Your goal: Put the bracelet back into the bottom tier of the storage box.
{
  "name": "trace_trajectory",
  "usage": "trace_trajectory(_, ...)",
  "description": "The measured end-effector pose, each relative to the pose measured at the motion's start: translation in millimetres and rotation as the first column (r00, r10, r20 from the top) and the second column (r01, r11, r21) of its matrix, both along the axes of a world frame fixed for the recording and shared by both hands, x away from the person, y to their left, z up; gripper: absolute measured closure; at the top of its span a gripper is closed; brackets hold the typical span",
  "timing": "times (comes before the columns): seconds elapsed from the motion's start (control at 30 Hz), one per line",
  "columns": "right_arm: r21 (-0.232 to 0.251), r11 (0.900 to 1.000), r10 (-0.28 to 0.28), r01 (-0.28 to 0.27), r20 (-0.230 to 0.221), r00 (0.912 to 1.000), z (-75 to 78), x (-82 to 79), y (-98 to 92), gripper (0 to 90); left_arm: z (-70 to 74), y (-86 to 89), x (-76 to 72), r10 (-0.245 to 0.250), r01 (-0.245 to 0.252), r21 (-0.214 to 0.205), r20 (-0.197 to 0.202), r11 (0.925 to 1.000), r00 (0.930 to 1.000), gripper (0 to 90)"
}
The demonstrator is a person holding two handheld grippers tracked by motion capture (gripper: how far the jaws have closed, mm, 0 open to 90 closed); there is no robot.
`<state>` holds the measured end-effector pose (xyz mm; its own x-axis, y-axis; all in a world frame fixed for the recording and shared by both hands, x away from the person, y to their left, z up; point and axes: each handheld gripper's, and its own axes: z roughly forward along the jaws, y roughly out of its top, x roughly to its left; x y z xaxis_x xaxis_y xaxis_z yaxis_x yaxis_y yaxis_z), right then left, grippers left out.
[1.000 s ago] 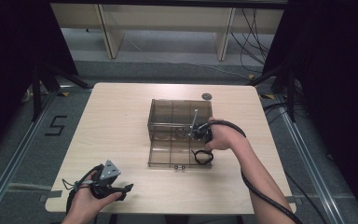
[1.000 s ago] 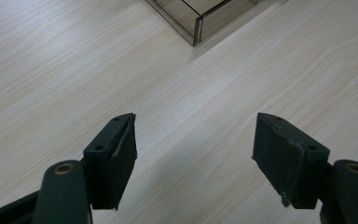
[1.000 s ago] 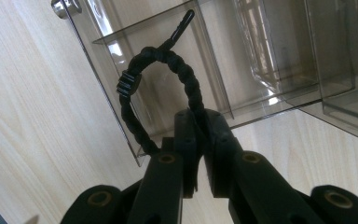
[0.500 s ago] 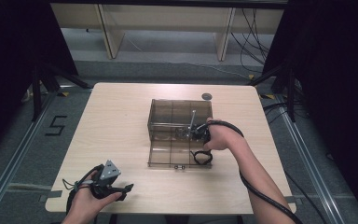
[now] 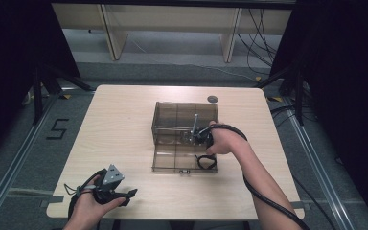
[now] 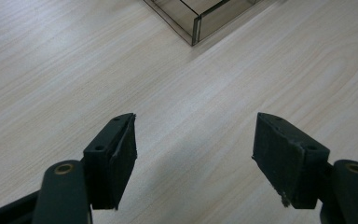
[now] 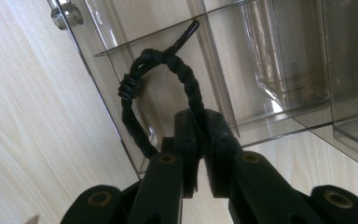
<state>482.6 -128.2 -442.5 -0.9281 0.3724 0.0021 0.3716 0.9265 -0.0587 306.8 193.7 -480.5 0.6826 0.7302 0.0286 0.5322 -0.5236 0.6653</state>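
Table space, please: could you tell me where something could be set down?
Bare wood lies left of the smoky clear box, up to the table edge, and ahead of the left gripper. It is crowded where the right gripper holds the black braided loop over the box's open lid.

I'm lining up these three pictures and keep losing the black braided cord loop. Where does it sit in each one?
High view: the black cord loop lies right of centre, in the near right part of the clear box, just below the right tool.
Left gripper view: not in it; a corner of the box sits top centre.
Right gripper view: centre, pinched in the tool's jaws.
Shared landmark: the clear box.
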Motion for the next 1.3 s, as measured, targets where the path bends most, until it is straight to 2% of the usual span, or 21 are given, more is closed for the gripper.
trace_trajectory(0.13,0.000,1.0000,-0.001,0.001,-0.001,1.0000,-0.3,0.3,1.7,85.1,0.1,-0.2,-0.2,0.000,0.000,0.000,0.002,1.0000,1.0000,30.0)
trace_trajectory(0.17,0.002,0.9996,0.029,-0.029,0.005,0.9996,-0.5,2.1,2.0,85.1,0.1,-0.1,0.0,0.000,0.000,0.000,0.001,1.0000,1.0000,29.9)
trace_trajectory(0.2,-0.006,0.9999,0.009,-0.009,-0.001,1.0000,0.0,1.0,2.9,85.1,0.0,-0.1,0.0,0.001,-0.001,0.000,0.000,1.0000,1.0000,30.0)
trace_trajectory(0.27,0.003,0.9996,0.029,-0.029,0.004,0.9996,-1.0,2.2,3.5,85.1,0.0,-0.1,0.0,0.000,0.000,0.000,0.000,1.0000,1.0000,30.0)
trace_trajectory(0.3,-0.006,0.9999,0.009,-0.009,0.003,1.0000,-0.9,0.6,4.5,85.1,0.0,-0.1,-0.1,-0.001,0.001,0.000,0.000,1.0000,1.0000,30.0)
trace_trajectory(0.37,-0.002,0.9993,0.037,-0.037,0.007,0.9993,-2.2,2.9,4.7,85.1,0.0,-0.2,-0.2,-0.001,0.001,0.000,0.000,1.0000,1.0000,30.0)
trace_trajectory(0.4,-0.009,0.9997,0.021,-0.021,0.004,0.9998,-2.3,1.7,5.5,85.1,0.0,-0.1,-0.2,-0.001,0.001,-0.001,0.000,1.0000,1.0000,30.0)
trace_trajectory(0.43,-0.005,0.9992,0.039,-0.039,0.006,0.9992,-2.8,2.9,5.6,85.1,0.1,0.0,-0.1,-0.001,0.001,0.000,0.000,1.0000,1.0000,30.0)
trace_trajectory(0.5,-0.003,0.9993,0.037,-0.037,0.007,0.9993,-3.3,2.8,6.3,85.1,-0.2,-0.2,-0.1,-0.001,0.001,-0.001,0.000,1.0000,1.0000,30.0)
trace_trajectory(0.53,-0.005,0.9994,0.033,-0.033,0.007,0.9994,-3.1,2.5,6.7,85.1,-0.3,-0.3,0.0,-0.001,0.001,-0.001,-0.001,1.0000,1.0000,29.9)
trace_trajectory(0.63,-0.016,0.9995,-0.026,0.026,0.001,0.9997,-1.9,-1.1,9.0,85.1,-0.2,-0.4,0.0,-0.002,0.002,0.000,-0.001,1.0000,1.0000,30.0)
trace_trajectory(0.67,-0.006,0.9998,0.019,-0.018,0.011,0.9998,-2.3,2.0,8.9,85.1,-0.1,-0.5,-0.1,-0.002,0.002,0.000,0.000,1.0000,1.0000,30.0)
trace_trajectory(0.7,-0.008,1.0000,0.005,-0.005,0.007,1.0000,-2.4,0.9,9.9,85.1,-0.1,-0.5,-0.1,-0.002,0.002,0.001,0.000,1.0000,1.0000,30.0)
trace_trajectory(0.73,-0.010,0.9996,0.028,-0.027,0.010,0.9996,-2.8,2.2,10.5,85.0,-0.1,-0.4,-0.1,-0.003,0.003,0.000,-0.001,1.0000,1.0000,30.0)
trace_trajectory(0.83,-0.013,0.9998,0.013,-0.013,0.014,0.9998,-3.7,1.7,11.6,85.0,-0.3,-0.5,0.0,-0.003,0.003,0.001,-0.002,1.0000,1.0000,30.0)
trace_trajectory(0.9,-0.011,0.9993,0.035,-0.035,0.021,0.9992,-4.3,3.2,11.4,85.0,0.0,-0.5,-0.2,-0.004,0.004,0.000,-0.001,1.0000,1.0000,30.0)
trace_trajectory(1.07,-0.012,0.9999,0.009,-0.009,0.013,0.9999,-5.6,2.5,11.8,85.0,-0.2,-0.5,0.2,-0.004,0.004,-0.001,-0.003,1.0000,1.0000,30.0)
trace_trajectory(1.17,-0.021,0.9996,0.019,-0.019,0.016,0.9997,-5.7,3.3,12.3,85.0,-0.4,-0.6,0.2,-0.003,0.003,-0.001,-0.003,1.0000,1.0000,29.9)
trace_trajectory(1.23,-0.027,0.9967,0.078,-0.077,0.033,0.9964,-5.6,7.3,12.2,85.0,-0.1,-0.5,0.1,-0.003,0.003,0.000,-0.002,1.0000,1.0000,30.0)
trace_trajectory(1.27,-0.040,0.9987,0.031,-0.031,0.019,0.9993,-5.2,4.3,12.9,85.0,-0.1,-0.5,0.1,-0.004,0.004,0.001,-0.002,1.0000,1.0000,30.0)
trace_trajectory(1.3,-0.036,0.9993,0.014,-0.013,0.015,0.9998,-5.7,2.9,12.9,85.0,-0.1,-0.6,0.2,-0.006,0.006,0.000,-0.005,1.0000,1.0000,30.0)
